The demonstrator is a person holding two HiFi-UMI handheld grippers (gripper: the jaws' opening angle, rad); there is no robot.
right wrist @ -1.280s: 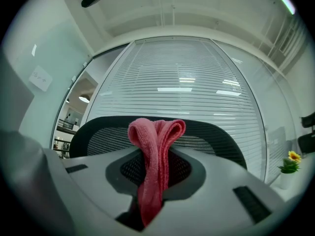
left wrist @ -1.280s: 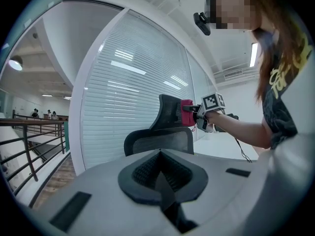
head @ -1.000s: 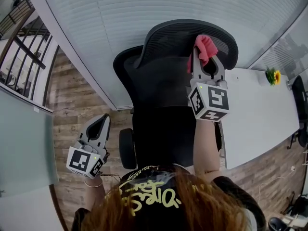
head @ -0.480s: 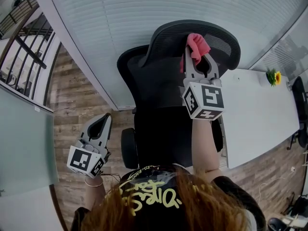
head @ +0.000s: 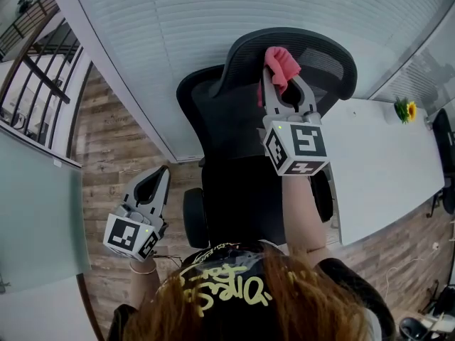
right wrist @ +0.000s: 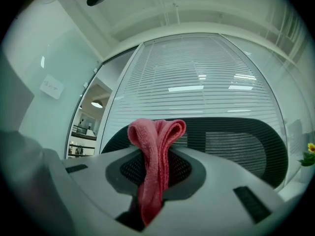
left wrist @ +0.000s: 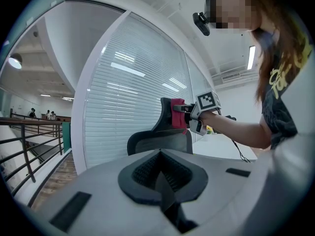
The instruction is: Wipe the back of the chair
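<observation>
A white desk [head: 384,163] stands at the right, with a small yellow flower [head: 405,110] at its far end. Slatted blinds [head: 213,20] fill the curved wall behind. At left are wood-plank floor [head: 117,155] and a dark railing [head: 39,69].

The cloth [right wrist: 156,151] is pink with a soft, nubbly nap — towelling or microfibre by the look — and the chair back [head: 323,66] is black open-weave mesh in a matt frame. The right gripper [head: 282,84] and left gripper [head: 158,180] are matt grey plastic (inner pads [left wrist: 145,171] dark and ribbed); the table [head: 384,162] is smooth white, the floor [head: 114,155] grained wood plank.
</observation>
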